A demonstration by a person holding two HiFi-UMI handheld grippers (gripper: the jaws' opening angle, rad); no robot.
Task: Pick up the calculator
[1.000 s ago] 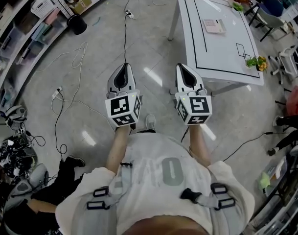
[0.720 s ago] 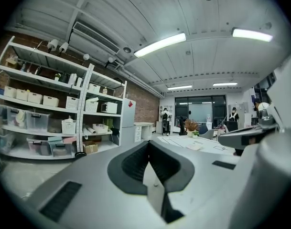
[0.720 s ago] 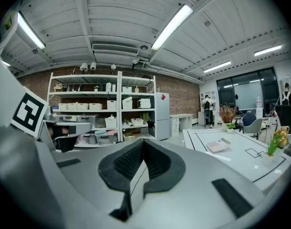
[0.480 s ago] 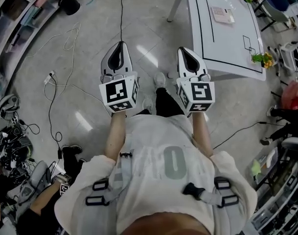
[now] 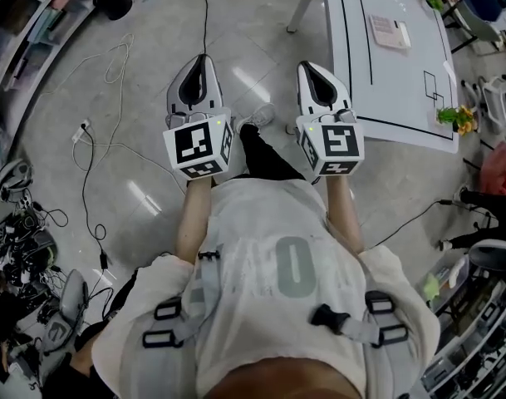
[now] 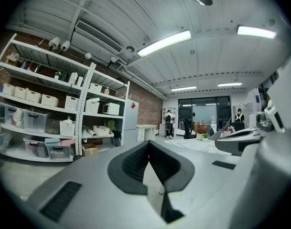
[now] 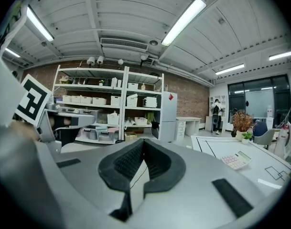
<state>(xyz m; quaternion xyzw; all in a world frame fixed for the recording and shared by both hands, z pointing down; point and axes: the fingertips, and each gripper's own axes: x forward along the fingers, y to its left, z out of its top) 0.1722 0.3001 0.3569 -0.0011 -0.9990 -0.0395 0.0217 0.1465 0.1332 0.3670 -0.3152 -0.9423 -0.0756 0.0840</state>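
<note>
The pink-and-white calculator point(image 5: 388, 32) lies flat near the far side of the white table point(image 5: 402, 90), which has black lines taped on it. The right gripper view has the calculator point(image 7: 236, 160) low at the right, on the same table point(image 7: 213, 147). Both grippers are held level over the floor, in front of the person's chest and short of the table. My left gripper point(image 5: 201, 60) is shut and empty. My right gripper point(image 5: 307, 67), also shut and empty, hangs just left of the table's near corner. From each gripper's own camera, the left jaws point(image 6: 147, 144) and the right jaws point(image 7: 143, 142) meet at their tips.
Cables and a power strip point(image 5: 82, 129) trail over the floor at the left, with a black bin point(image 5: 115, 2) beyond. Storage shelves point(image 6: 49, 113) line the left wall. A small potted plant point(image 5: 454, 116) stands at the table's right edge. Chairs and clutter crowd the right side.
The person has stepped forward, and both grippers have moved with them toward the table. The table and the calculator lie nearer now. Both jaws have stayed shut.
</note>
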